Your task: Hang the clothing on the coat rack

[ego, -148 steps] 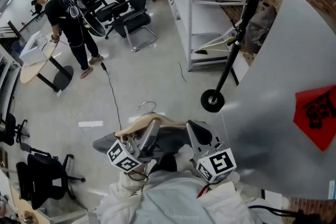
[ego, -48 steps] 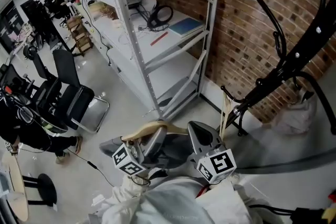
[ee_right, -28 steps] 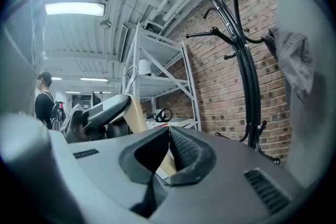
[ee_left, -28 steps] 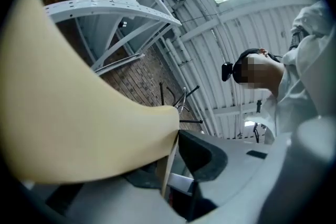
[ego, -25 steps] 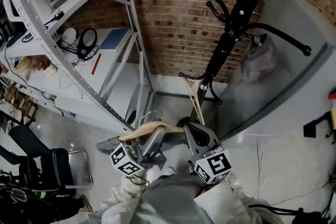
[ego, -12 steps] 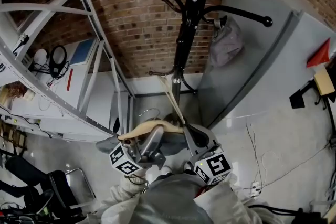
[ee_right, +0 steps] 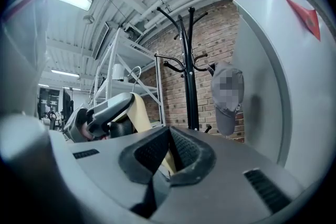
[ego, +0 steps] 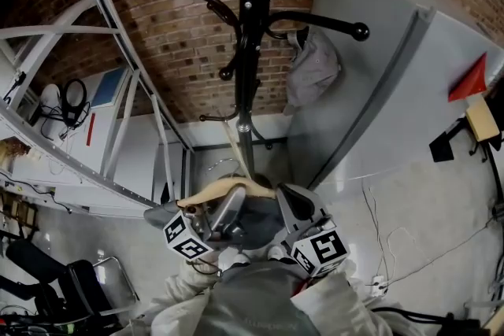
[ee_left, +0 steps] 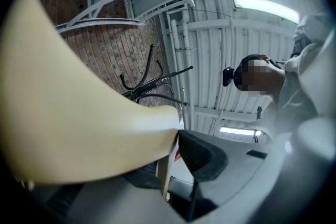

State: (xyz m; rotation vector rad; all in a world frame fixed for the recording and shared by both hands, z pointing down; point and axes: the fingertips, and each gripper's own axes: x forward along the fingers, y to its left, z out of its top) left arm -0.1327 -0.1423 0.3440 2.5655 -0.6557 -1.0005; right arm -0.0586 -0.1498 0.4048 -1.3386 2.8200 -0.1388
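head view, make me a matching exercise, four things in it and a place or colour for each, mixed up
Things:
1. coat rack
2. hanger
3. cap
4. headphones

Places or colours:
a. lying on the shelving unit at the left
b. grey, hanging from an arm of the rack
c. cream, low in the view, close to the person
d. black, upright in front of the brick wall

Pairs: 1-d, 2-c, 3-b, 4-a
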